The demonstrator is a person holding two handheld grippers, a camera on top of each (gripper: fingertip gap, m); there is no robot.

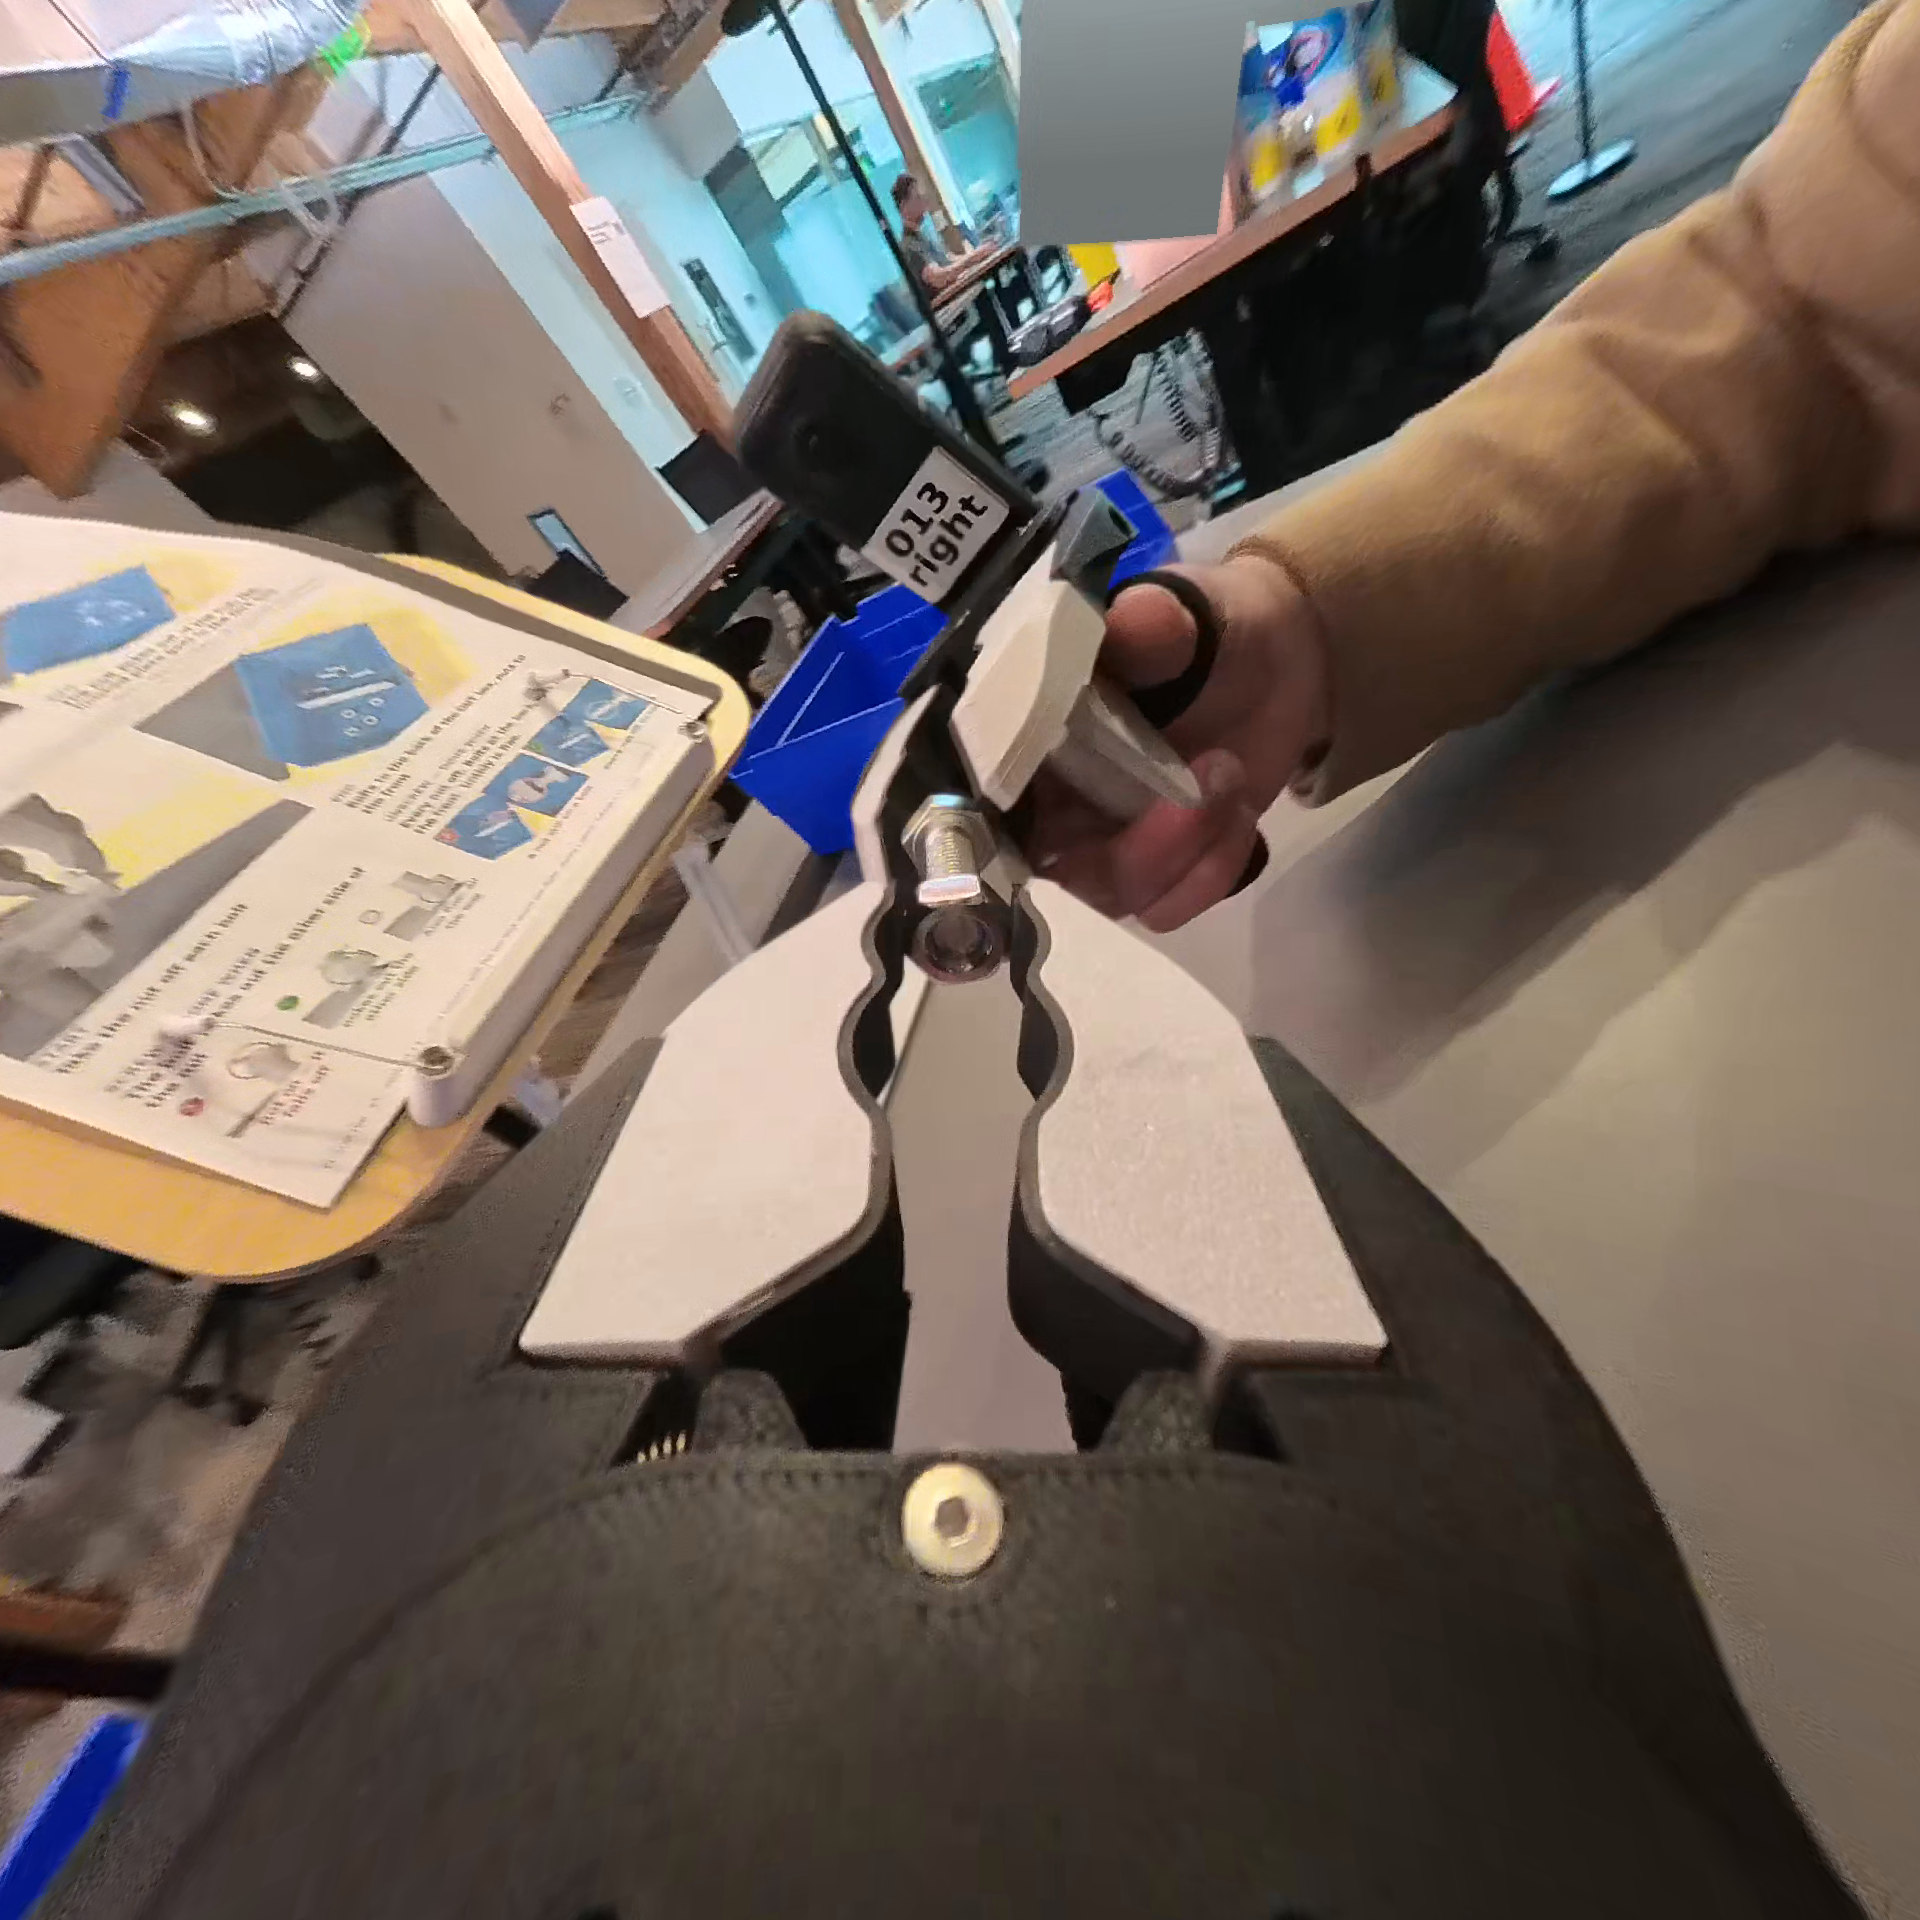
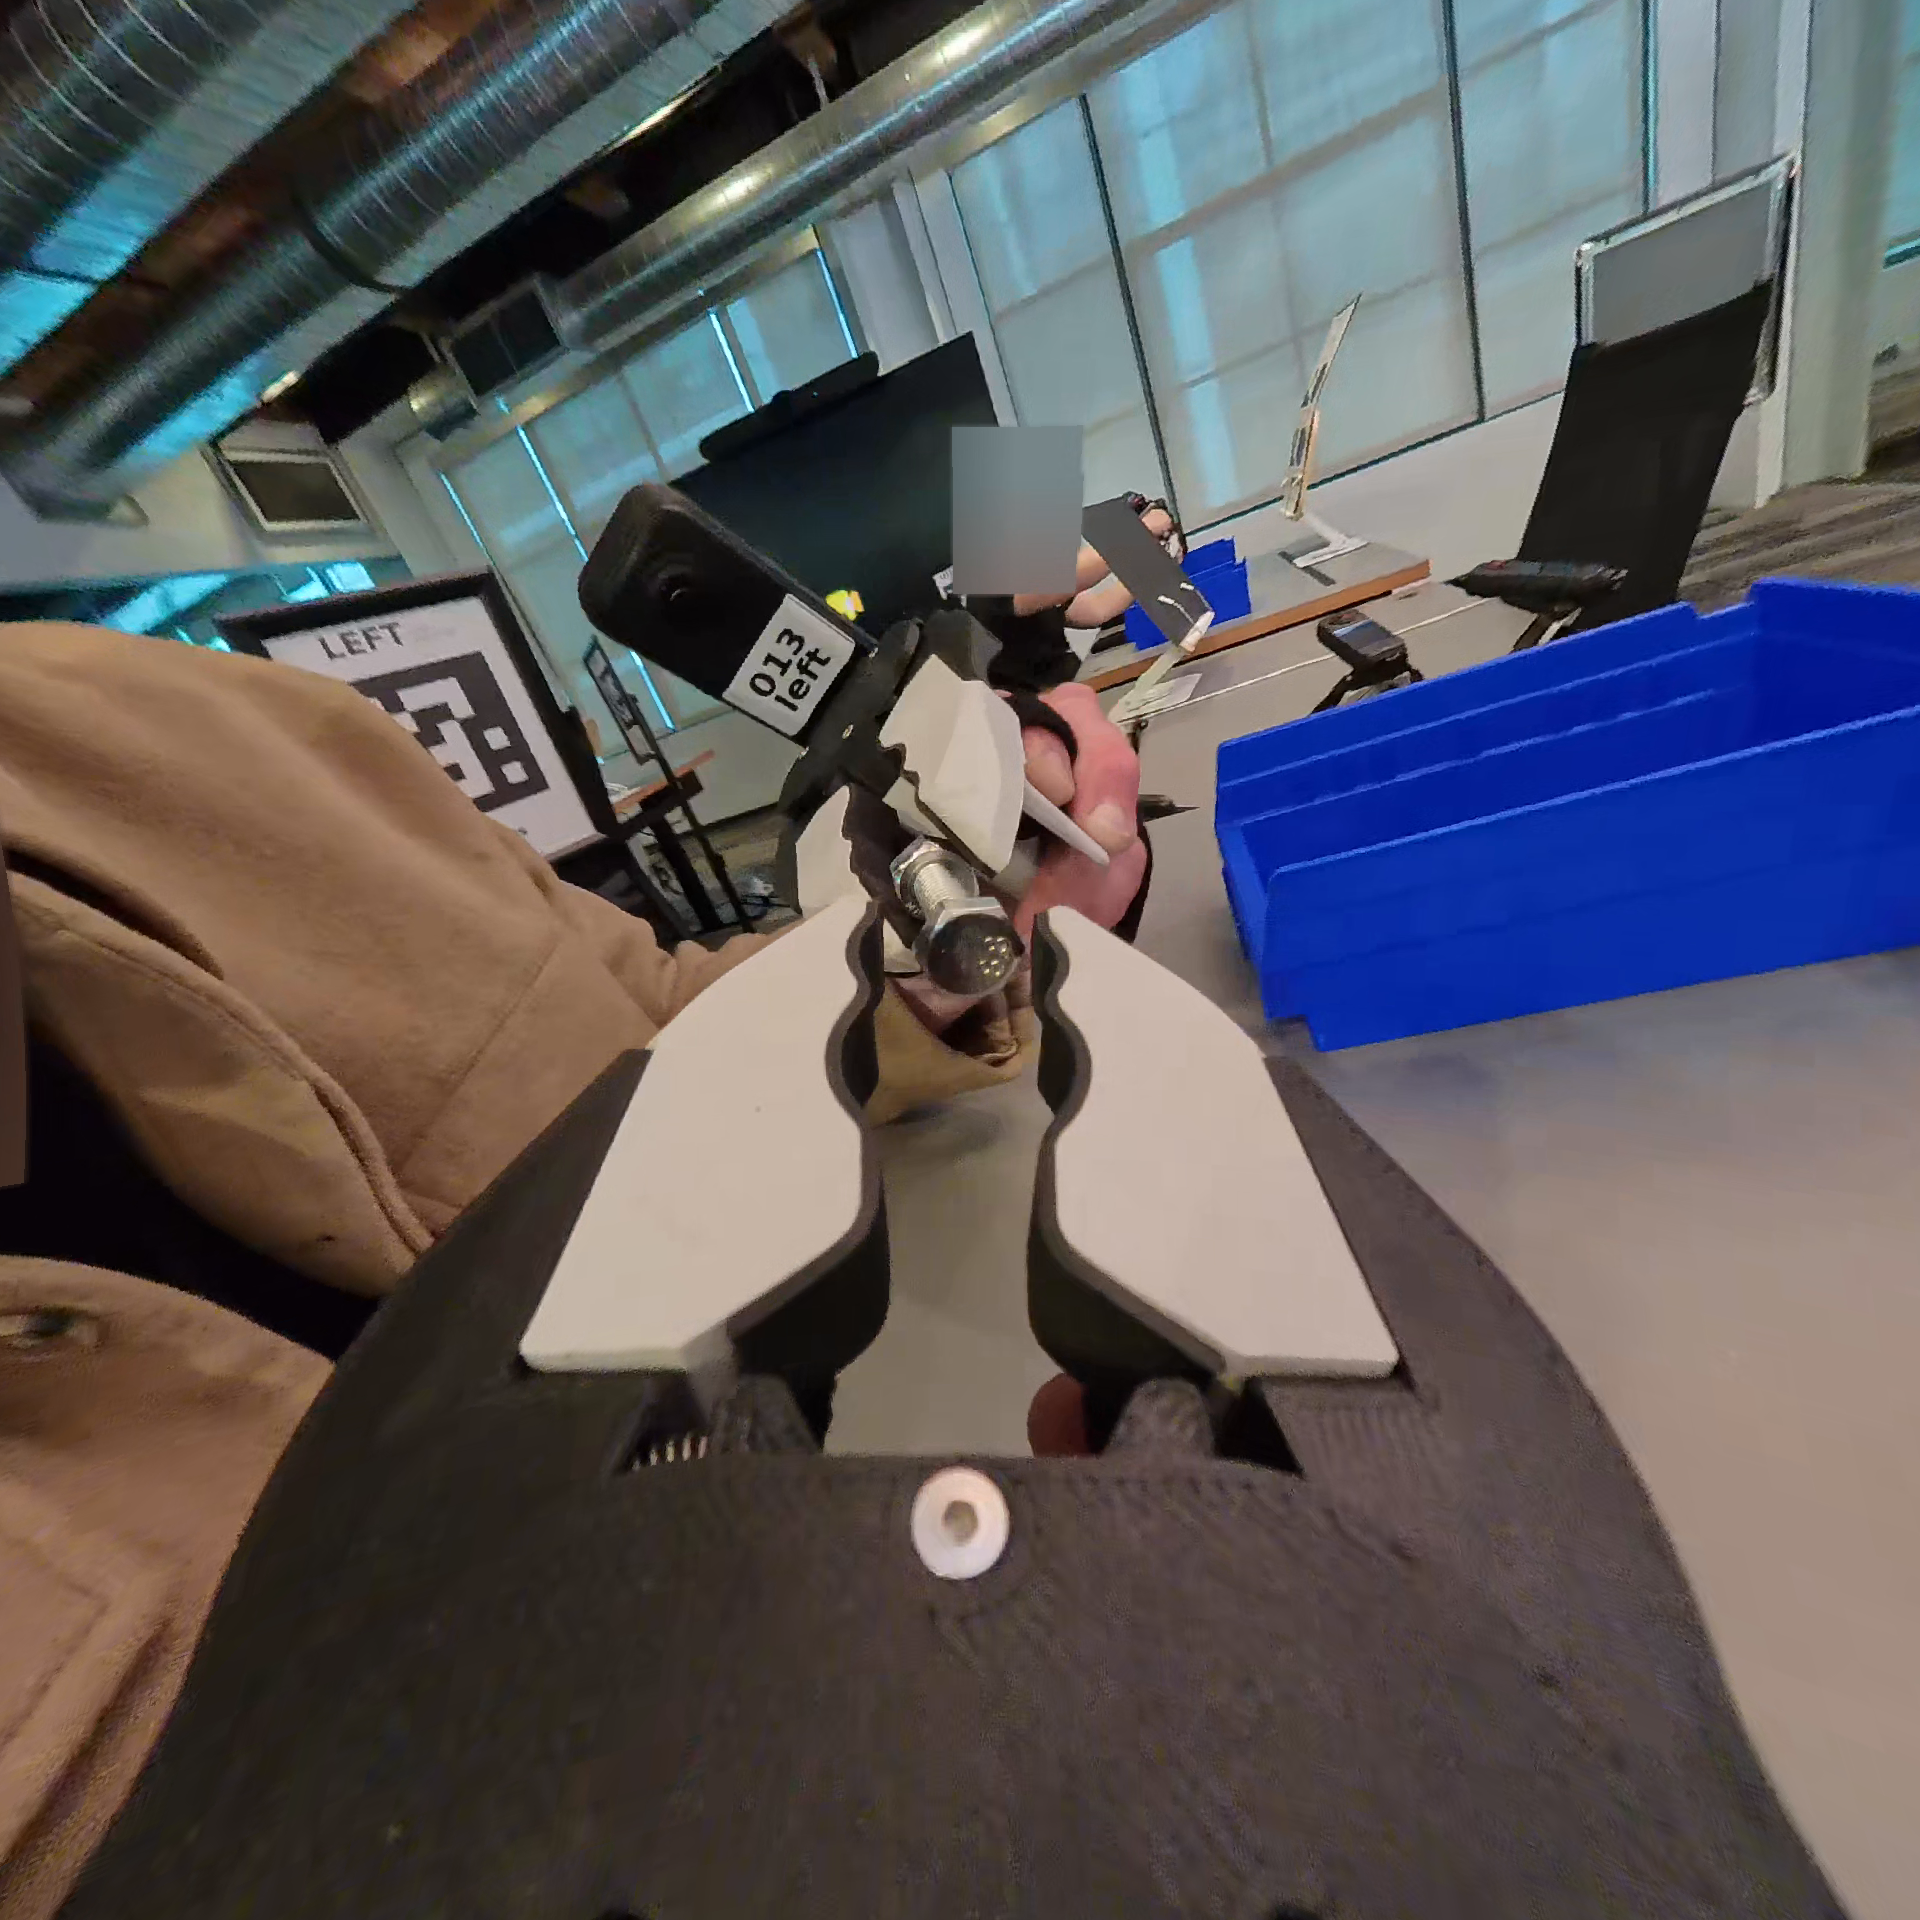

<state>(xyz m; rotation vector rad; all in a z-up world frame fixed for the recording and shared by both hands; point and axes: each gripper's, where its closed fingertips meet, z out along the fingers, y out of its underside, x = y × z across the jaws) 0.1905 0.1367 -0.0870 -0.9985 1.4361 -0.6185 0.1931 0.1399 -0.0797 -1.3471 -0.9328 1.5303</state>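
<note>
Closest to the lens in the left wrist view, your left gripper (image 1: 954, 940) has its two fingers drawn in to a narrow gap, and their tips pinch the round near end of a silver bolt (image 1: 940, 854) held up in the air. The bolt's threaded shaft runs away from you to a hex nut (image 1: 940, 818), which sits between the fingers of your right gripper (image 2: 951, 945), so the two tools meet tip to tip over the grey table (image 2: 1558, 1195).

From the right wrist view, the bolt's hex head lies between that gripper's own tips. It touches the finger on the right of the picture, with a sliver of space on the other side, so you cannot tell whether this one is truly clamped or only brackets the head.

Your right hand (image 1: 1174, 790) wraps the far tool's handle in the left view, with a tan sleeve (image 1: 1610, 468) behind it. Your left hand (image 2: 1081, 790) does the same in the right view. Each far tool carries a black camera (image 1: 821, 436) on top.

Further out, a blue bin (image 2: 1558, 810) rests on the table to the right, well apart from the bolt. To the left, a yellow-edged board (image 1: 582, 1049) holds a printed sheet.
</note>
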